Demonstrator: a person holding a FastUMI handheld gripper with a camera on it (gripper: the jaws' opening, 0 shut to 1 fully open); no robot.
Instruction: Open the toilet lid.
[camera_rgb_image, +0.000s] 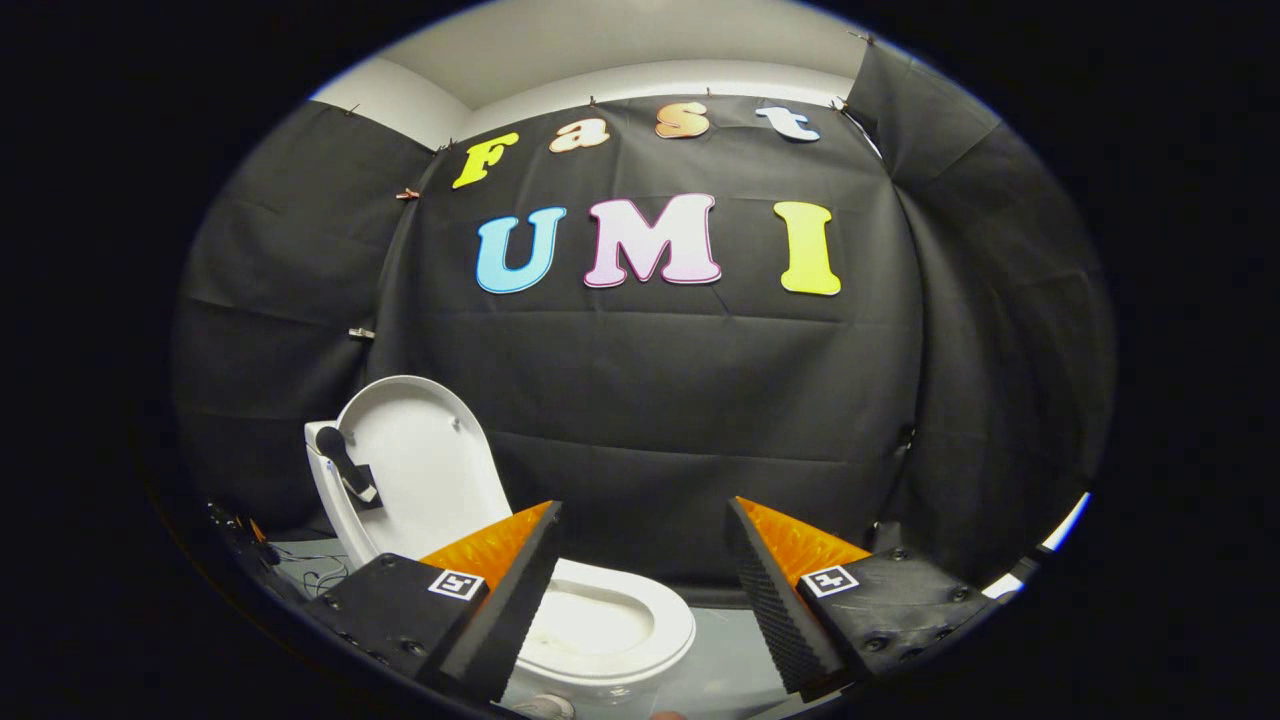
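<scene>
Nearest to us, the gripper (640, 590) has its two fingers spread wide apart, and nothing is between them; the ribbed black pads (775, 610) face each other over an empty gap. Just beyond the left finger, and partly hidden by it, we see the white toilet seat (640, 625) lying flat on the bowl, with the opening visible. Farther and to the left stands the toilet lid (425, 470), already raised; its long axis runs almost upright, leaning a little back toward the tank (322, 470), so we judge the opening as done. The lid therefore lies to the far left of the tool and well apart from it, not ahead between the fingers. A dark object (345, 465) sits at the left edge of the lid, perhaps a handle or a fixture, but the view is too small here to say. Behind everything hangs the black cloth wall (650, 400).
</scene>
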